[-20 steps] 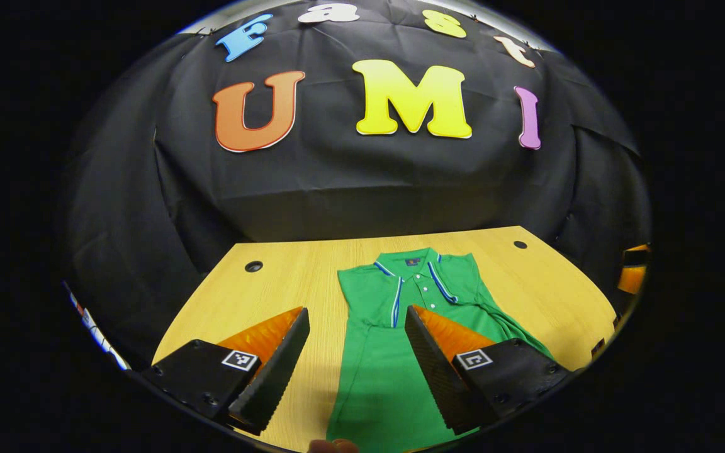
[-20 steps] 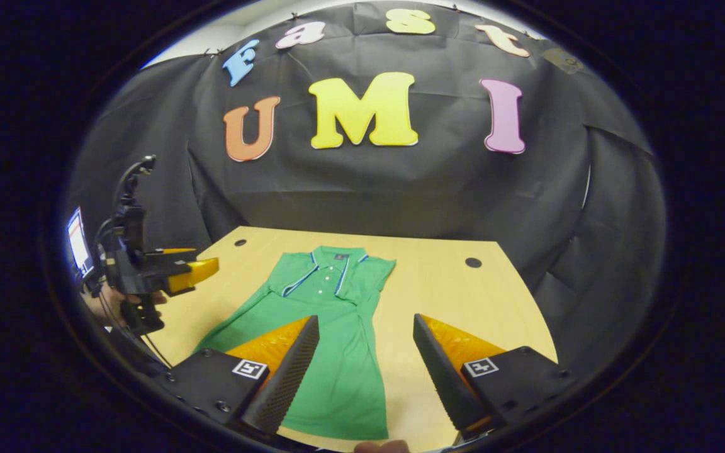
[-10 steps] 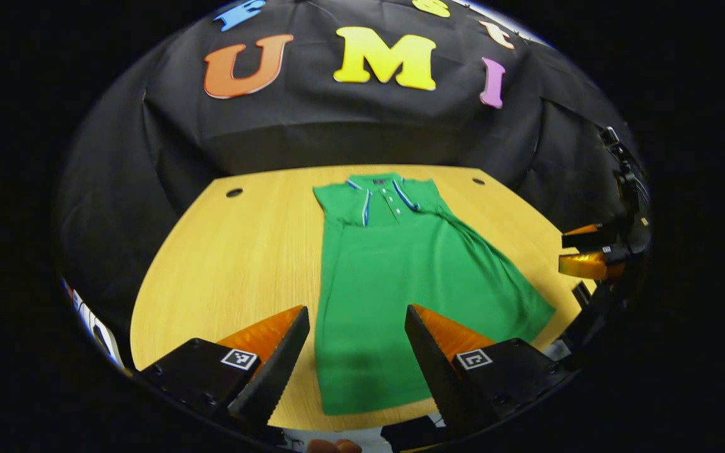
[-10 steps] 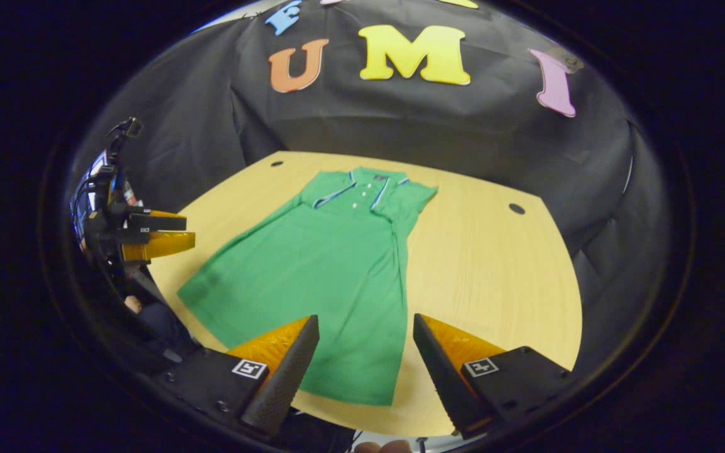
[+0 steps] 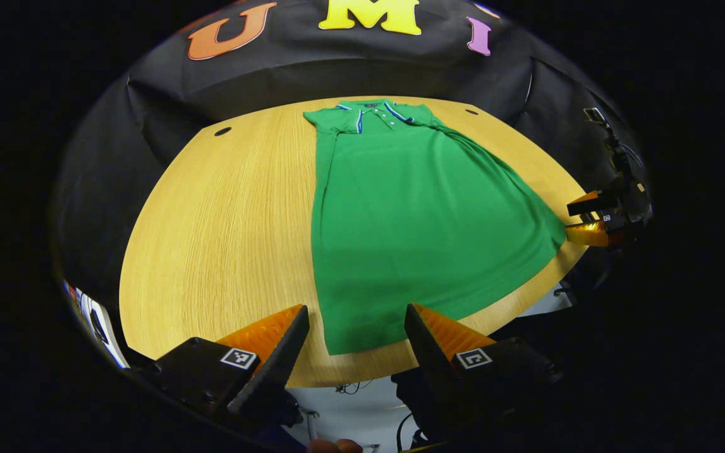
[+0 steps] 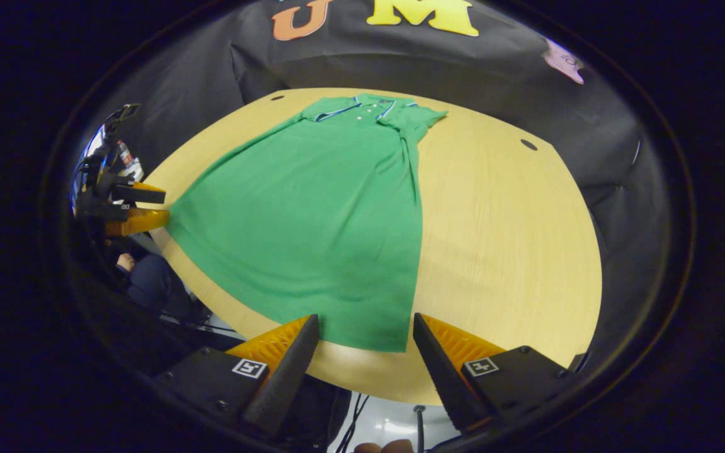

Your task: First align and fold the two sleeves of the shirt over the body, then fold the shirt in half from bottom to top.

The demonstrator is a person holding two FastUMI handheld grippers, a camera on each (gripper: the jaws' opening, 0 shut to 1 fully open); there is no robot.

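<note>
Approaching the final fold, by the look of it: the green shirt (image 5: 413, 214) lies flat on the wooden table (image 5: 224, 233), collar at the far edge, hem at the near edge, and both sleeves appear already turned in over the body, leaving a long narrow panel.

The left gripper (image 5: 356, 340) is poised above the near left corner of the hem, jaws apart, holding nothing. The right gripper (image 6: 365, 349) is placed likewise above the near right corner, jaws apart and empty. Neither is touching the cloth, as far as can be told.

Judgement: the sleeve step is complete and the bottom-to-top fold is not yet begun. The next move calls for each gripper to descend onto its own hem corner, close on the fabric, then lift and carry both corners evenly toward the collar (image 5: 375, 112), keeping the hem square so the halves meet without skew.
</note>
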